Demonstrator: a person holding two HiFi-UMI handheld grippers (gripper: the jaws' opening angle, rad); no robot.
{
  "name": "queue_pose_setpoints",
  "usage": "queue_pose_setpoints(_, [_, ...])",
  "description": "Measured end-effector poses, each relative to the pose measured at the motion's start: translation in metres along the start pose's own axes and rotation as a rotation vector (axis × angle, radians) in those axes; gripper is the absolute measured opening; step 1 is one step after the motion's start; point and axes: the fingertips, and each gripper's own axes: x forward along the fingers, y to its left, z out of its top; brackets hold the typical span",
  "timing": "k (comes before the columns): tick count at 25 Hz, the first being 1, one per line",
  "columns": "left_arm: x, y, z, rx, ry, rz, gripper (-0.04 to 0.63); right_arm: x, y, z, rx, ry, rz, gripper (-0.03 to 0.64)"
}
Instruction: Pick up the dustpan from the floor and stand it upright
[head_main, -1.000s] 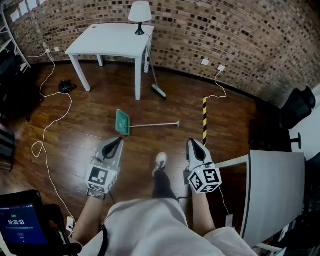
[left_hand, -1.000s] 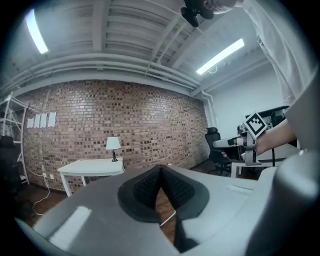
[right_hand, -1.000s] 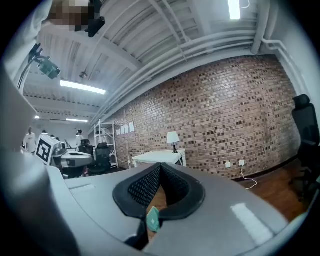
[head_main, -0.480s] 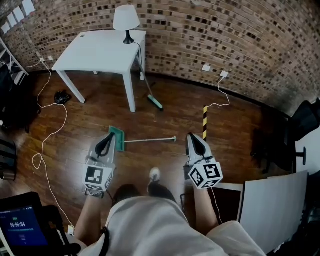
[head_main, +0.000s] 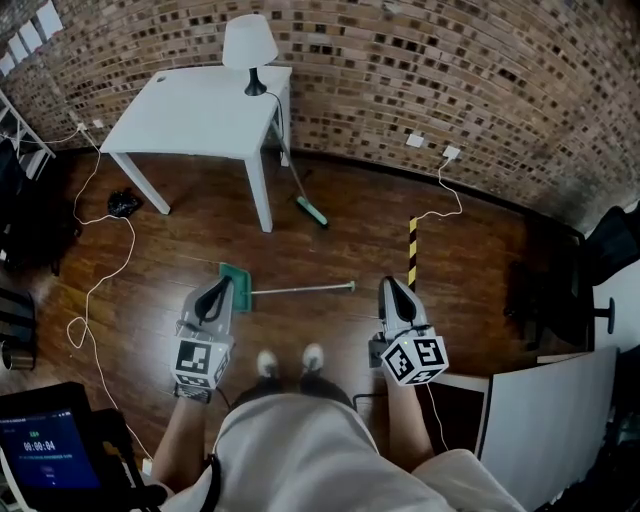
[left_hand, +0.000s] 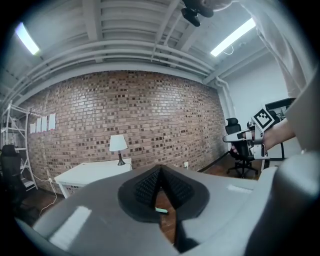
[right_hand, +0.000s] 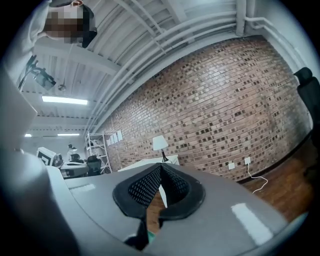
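Close by, at the person's shoes (head_main: 266, 362), both feet now stand side by side. A moment ago one foot was out in front, mid-step. So the walk across the wooden floor (head_main: 480, 250) looks about over.

Just ahead of the shoes the person holds out two tongs. The left tongs (head_main: 218, 292) are closed with nothing in them. The right tongs (head_main: 392, 292) are closed and empty too.

Right past the tip of the left tongs lies the dustpan (head_main: 233, 273). Its green pan is flat on the floor, and its long thin handle (head_main: 305, 289) points off toward the right tongs. A second ago the dustpan was well ahead of both tongs. Now it is just beside the left one, but not touching it. The dustpan lies the same way as before. It is the person who has come up to it.

I think the getting-there part is done and the picking-up part comes next. The tongs point out level and the dustpan is down low, so they will have to open and dip. The thin handle looks like the easy part to grab.

Farther off, a broom (head_main: 305, 200) leans by the white worktop (head_main: 190, 105) with a lamp (head_main: 248, 45) on it. Behind that is the brick wall (head_main: 450, 70).
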Motion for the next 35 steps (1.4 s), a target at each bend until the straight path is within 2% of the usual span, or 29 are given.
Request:
queue_pose_setpoints(5, [0.006, 0.007, -0.003, -0.008, 0.001, -0.019, 0.002, 0.004, 0.01, -0.002, -0.015, 0.009, -0.012, 0.014])
queue_pose_setpoints(12, [0.024, 0.018, -0.012, -0.001, 0.0, -0.033, 0.002, 0.01, -0.016, -0.017, -0.021, 0.039, -0.142, 0.015])
queue_pose_setpoints(17, [0.05, 0.024, -0.034, 0.017, 0.018, -0.068, 0.002, 0.018, -0.037, -0.043, -0.111, 0.108, -0.194, 0.026])
queue_pose_setpoints(21, [0.078, 0.023, -0.065, 0.037, 0.049, -0.118, 0.002, 0.034, -0.064, -0.086, -0.174, 0.189, -0.227, 0.036])
queue_pose_setpoints(26, [0.12, 0.014, -0.112, -0.033, 0.107, -0.094, 0.002, 0.05, -0.115, -0.151, -0.178, 0.276, -0.254, 0.05])
queue_pose_setpoints(30, [0.161, -0.011, -0.156, -0.048, 0.152, -0.092, 0.002, 0.061, -0.164, -0.202, -0.151, 0.323, -0.279, 0.061])
queue_pose_setpoints(35, [0.221, -0.053, -0.219, -0.052, 0.214, -0.113, 0.002, 0.08, -0.219, -0.269, -0.168, 0.42, -0.286, 0.064])
